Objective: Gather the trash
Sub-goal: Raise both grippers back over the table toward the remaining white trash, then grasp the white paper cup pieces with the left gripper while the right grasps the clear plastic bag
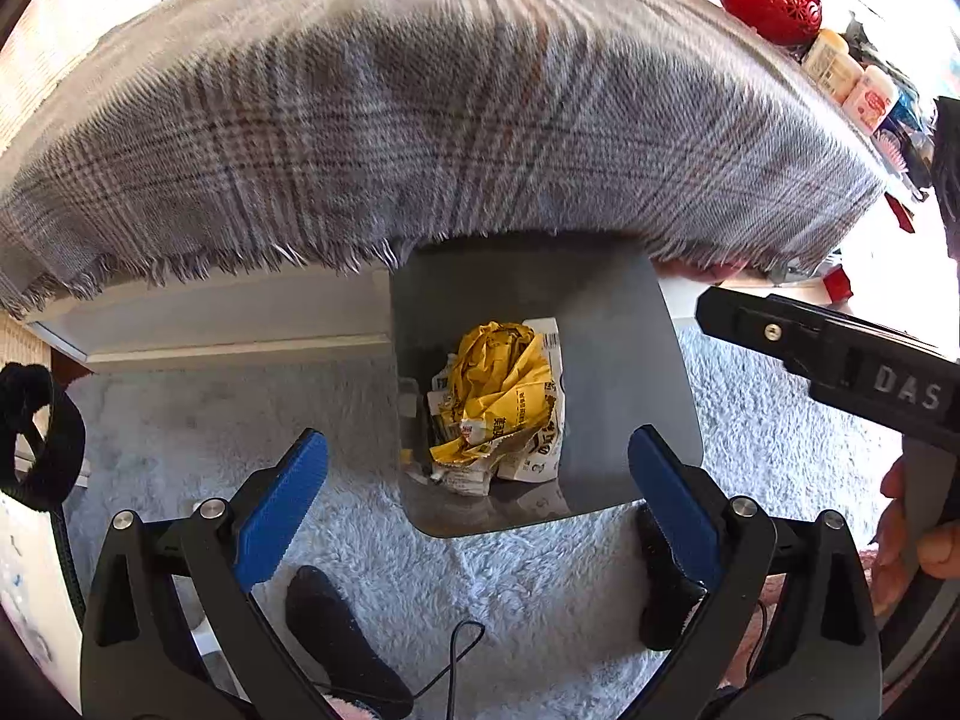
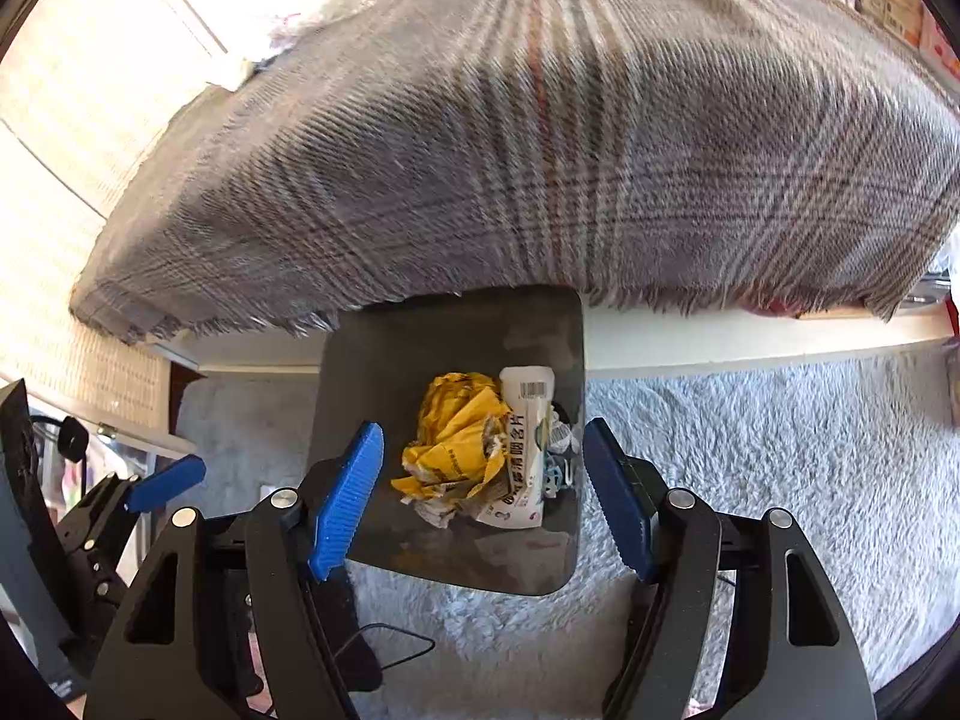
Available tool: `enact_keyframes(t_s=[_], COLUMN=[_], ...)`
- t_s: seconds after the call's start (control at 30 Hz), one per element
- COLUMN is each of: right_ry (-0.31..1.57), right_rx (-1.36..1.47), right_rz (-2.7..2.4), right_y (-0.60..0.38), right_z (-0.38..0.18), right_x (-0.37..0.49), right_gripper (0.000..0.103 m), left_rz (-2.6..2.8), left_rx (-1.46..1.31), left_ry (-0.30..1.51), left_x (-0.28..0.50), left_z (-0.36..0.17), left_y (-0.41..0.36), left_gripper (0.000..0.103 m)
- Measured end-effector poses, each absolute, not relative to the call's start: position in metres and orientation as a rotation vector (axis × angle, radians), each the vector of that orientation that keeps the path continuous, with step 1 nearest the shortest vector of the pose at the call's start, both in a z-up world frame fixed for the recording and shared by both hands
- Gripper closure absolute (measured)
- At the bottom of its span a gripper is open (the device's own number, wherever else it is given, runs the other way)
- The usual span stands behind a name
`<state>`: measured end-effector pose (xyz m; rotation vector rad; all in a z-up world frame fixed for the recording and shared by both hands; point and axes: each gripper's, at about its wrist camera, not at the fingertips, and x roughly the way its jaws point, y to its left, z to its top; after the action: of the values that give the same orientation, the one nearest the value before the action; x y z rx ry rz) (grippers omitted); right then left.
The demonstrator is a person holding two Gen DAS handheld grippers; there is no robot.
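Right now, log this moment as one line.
left gripper open, empty | right gripper open, empty | crumpled yellow wrapper in grey bin | both above bin

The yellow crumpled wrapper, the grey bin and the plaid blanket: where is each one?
yellow crumpled wrapper (image 1: pixel 495 384): left wrist view, middle of the wad.
grey bin (image 1: pixel 624 372): left wrist view, bare inner right wall.
plaid blanket (image 2: pixel 540 150): right wrist view, middle of the cloth.

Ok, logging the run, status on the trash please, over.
Left claw open, empty. Right claw open, empty. Crumpled yellow wrapper and white packet lie in the grey bin. Plaid blanket overhangs the bin's far edge.
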<state>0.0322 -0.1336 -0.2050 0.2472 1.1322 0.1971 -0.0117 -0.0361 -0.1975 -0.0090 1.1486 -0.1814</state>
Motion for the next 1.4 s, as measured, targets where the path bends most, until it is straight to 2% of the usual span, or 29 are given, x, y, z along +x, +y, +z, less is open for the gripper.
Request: enact_keyframes(t_s=[0.17,0.43,0.67,0.8,1.07,1.27,1.4], right_ry=[1.068,0.956,0.897,0.881,0.854,0.873,0.893], right_rx=[0.24,0.19,0.117,0.144,0.084,0.107,0.083], right_rz=[0.212,0.176,0.172,0.222,0.241,0.271,0.279], right_y=[-0.137,-0.153,-0.148,-0.141,-0.107,-0.093,-0.082], right_z=[-0.168,-0.095,-0.055,-0.042,-0.028,-0.042,-0.059], right_x=[0.036,0.069,0.109,0.14,0.212,0.26,0.287], right_gripper=[0.025,0.021,0.02,0.02,0.02,0.02,0.022], left_rz=[-0.164,-0.05,0.034,0.064,0.085,0.104,0.091], left_rx=[-0.049,-0.011,-0.006,0.008,0.003,0.016,0.038], left_ry=[1.116,1.007,0.899,0.865,0.857,0.864,0.891], left_x=[-0.001,0.029,0.07,0.094,0.161,0.212,0.239], left_z=[-0.166,-0.098,-0.031,-0.013,-0.014,-0.035,-0.055], left_y=[-0.018,0.024,0.066,0.079,0.095,0.099,0.098], left_gripper=[0.008,0.008,0.008,0.008,0.008,0.009,0.014])
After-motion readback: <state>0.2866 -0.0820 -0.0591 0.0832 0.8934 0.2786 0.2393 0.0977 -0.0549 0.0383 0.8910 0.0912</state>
